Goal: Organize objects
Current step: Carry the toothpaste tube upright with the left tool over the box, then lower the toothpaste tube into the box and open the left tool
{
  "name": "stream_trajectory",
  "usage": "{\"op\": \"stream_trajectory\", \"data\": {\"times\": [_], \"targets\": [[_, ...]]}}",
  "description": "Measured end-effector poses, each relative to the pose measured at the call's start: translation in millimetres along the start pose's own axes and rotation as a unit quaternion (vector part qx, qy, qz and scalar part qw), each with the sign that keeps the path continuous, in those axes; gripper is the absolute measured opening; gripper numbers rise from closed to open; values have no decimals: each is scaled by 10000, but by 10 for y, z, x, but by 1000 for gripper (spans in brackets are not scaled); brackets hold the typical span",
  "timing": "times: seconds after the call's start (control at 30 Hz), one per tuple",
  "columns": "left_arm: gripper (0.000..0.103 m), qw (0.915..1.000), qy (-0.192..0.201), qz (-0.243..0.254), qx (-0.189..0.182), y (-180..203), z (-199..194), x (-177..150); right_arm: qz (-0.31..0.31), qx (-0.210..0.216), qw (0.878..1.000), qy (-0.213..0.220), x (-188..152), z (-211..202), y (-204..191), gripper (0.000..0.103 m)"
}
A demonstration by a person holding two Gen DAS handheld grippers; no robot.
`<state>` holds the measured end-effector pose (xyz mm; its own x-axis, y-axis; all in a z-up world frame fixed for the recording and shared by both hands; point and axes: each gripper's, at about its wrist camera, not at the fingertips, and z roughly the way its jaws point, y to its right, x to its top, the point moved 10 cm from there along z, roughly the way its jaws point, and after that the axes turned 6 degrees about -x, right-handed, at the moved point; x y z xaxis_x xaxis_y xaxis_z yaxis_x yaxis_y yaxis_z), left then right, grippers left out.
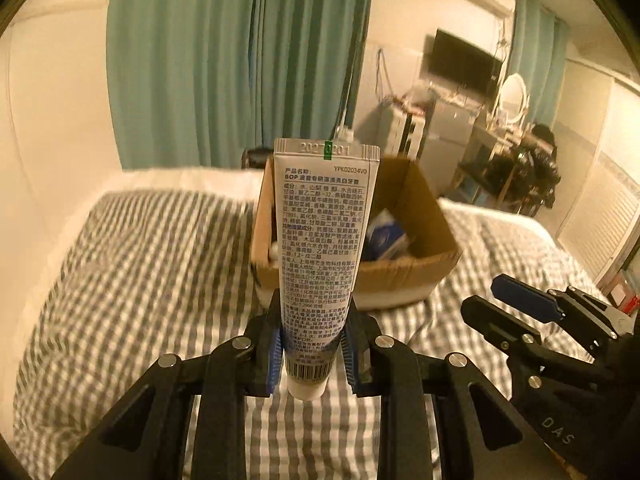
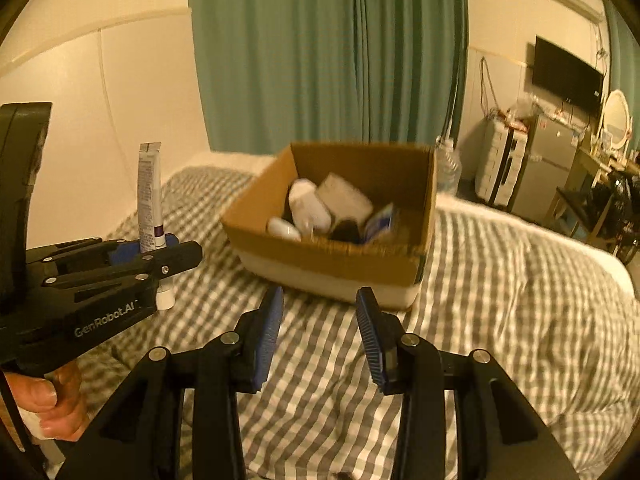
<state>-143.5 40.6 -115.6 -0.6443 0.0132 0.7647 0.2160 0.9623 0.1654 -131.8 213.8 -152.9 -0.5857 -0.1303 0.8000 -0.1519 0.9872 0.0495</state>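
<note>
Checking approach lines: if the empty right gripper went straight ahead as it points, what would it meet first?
Probably the near wall of the cardboard box; the right gripper is open and only checked bedding lies between. Depth is uncertain.

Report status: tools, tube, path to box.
Left tool shut on toothpaste tube, upright, cap down. Right tool open, empty. Cardboard box ahead on bed, partly filled; nothing between.

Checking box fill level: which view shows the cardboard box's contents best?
Right wrist: the cardboard box is unobstructed, its interior showing white containers and a blue pack. In the left wrist view the toothpaste tube, clamped in the left gripper, hides most of it.
</note>
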Motion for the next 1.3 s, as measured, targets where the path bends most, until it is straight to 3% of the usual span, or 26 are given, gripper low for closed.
{"op": "stream_trajectory", "data": {"times": [0.23, 0.53, 0.77, 1.1, 1.27, 1.3], "targets": [[25, 9986, 522, 84, -23, 39, -218, 483, -29, -41, 9987, 502, 438, -205, 4, 38], [25, 9983, 548, 167, -60, 51, 188, 847, -78, -71, 9975, 698, 829, -31, 115, 38], [25, 9996, 201, 141, -115, 47, 854, 847, -169, -29, 9987, 478, 874, 426, 170, 38], [25, 9989, -441, 103, -136, -78, 1610, 502, -73, -44, 9999, -113, 603, 1152, 363, 38], [35, 9989, -451, -3, -121, -128, 1635, 475, 4, -45, 9999, -116, 551, 1168, 441, 38], [50, 9990, -436, 6, -97, -128, 1609, 487, 22, -44, 9999, -104, 557, 1153, 458, 39]]}}
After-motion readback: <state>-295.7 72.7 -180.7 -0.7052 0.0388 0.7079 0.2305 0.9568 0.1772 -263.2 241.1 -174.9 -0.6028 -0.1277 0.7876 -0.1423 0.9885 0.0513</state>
